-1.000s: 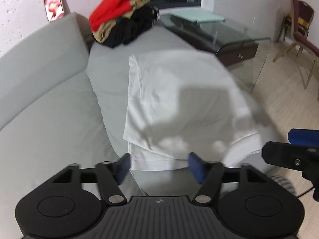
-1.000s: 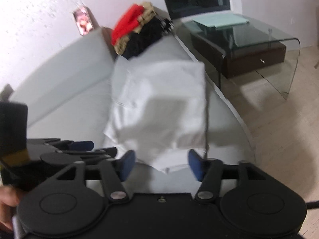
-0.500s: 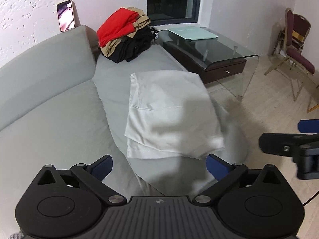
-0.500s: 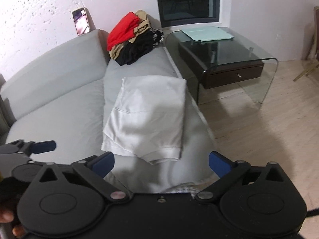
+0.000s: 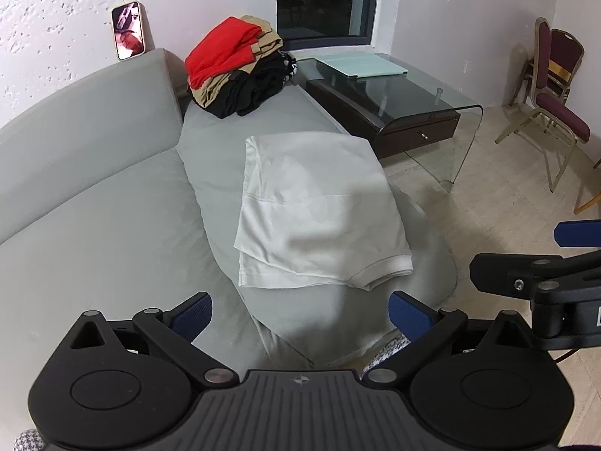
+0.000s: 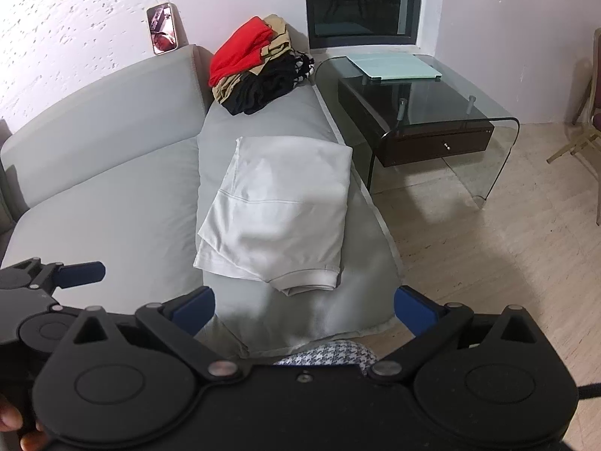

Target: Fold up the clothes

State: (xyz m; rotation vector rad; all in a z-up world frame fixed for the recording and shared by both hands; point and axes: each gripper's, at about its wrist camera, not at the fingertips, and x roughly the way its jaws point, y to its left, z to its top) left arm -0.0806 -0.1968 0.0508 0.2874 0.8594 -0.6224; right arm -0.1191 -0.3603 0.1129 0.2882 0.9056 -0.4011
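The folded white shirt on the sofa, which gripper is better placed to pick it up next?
Right gripper, probably: the white shirt's near hem lies centred just ahead of its open jaws; from the left gripper it sits slightly farther ahead.

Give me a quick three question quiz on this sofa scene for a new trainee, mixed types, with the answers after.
1. True or false: the left gripper is clamped on the white garment.
2. What tops the clothes pile at the sofa's far end? A red item, B blue item, C green item.
3. Where does the phone stand?

Key
1. False; both it and the right gripper are open and empty, jaws just opened.
2. A.
3. On the sofa back, against the wall.
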